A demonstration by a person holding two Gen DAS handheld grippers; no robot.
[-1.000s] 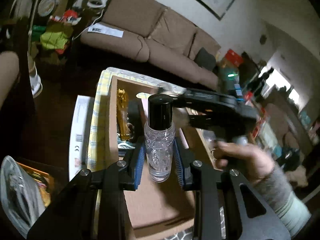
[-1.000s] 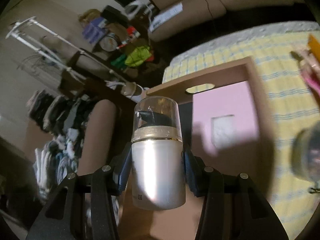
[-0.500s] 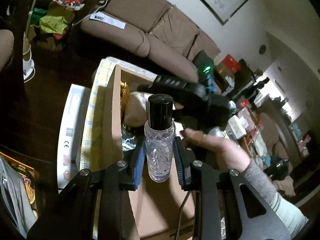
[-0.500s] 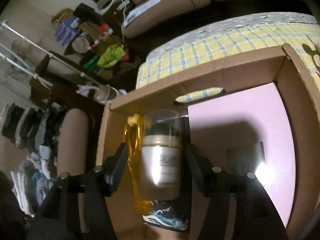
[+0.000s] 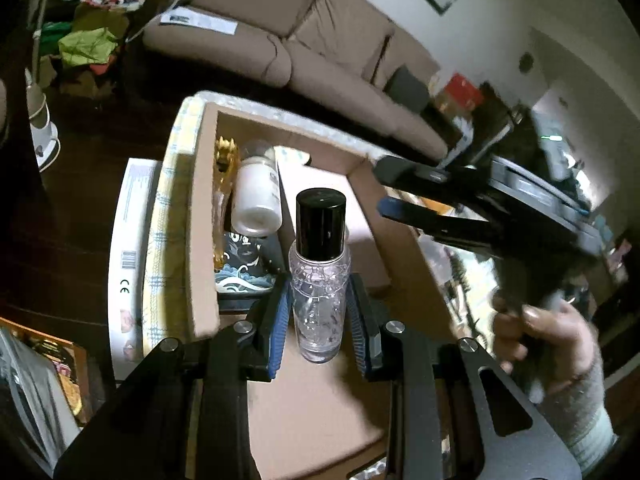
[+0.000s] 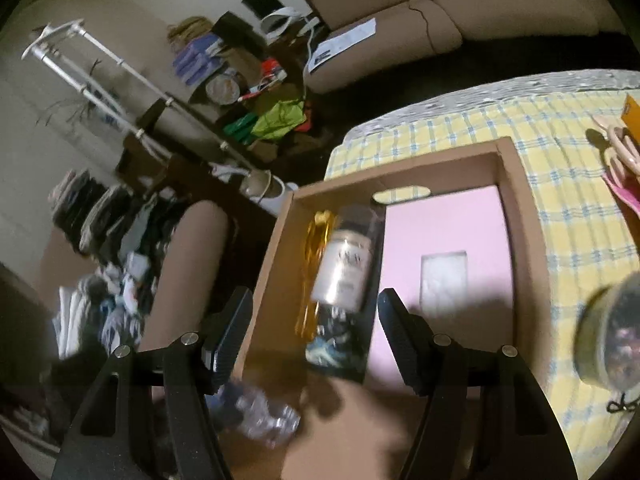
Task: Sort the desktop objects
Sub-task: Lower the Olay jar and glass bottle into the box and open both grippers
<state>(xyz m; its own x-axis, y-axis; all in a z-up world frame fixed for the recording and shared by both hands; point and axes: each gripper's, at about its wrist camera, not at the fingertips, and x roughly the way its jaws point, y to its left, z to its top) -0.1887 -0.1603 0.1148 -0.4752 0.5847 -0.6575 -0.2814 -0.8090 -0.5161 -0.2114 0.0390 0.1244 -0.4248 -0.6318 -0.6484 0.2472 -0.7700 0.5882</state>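
Note:
My left gripper (image 5: 319, 318) is shut on a clear bottle with a black cap (image 5: 319, 276), upright above the near end of a cardboard box (image 5: 204, 216). A white pump bottle (image 5: 257, 192) lies in the box's left compartment beside a gold item (image 5: 222, 200); it also shows in the right wrist view (image 6: 346, 266). My right gripper (image 6: 314, 322) is open and empty, raised above the box (image 6: 520, 240). It shows in the left wrist view (image 5: 400, 196) at the right, held by a hand. The clear bottle appears blurred in the right wrist view (image 6: 264, 416).
A pink pad (image 6: 440, 240) fills the box's right compartment. The box sits on a yellow checked cloth (image 6: 560, 184). A blurred round jar (image 6: 612, 336) and hair clips (image 6: 618, 168) lie right of the box. A brown sofa (image 5: 304, 52) stands behind.
My right gripper let go of the white pump bottle in the box's left compartment, opened, and drew back up and to the right. The left gripper kept its hold on the clear bottle.

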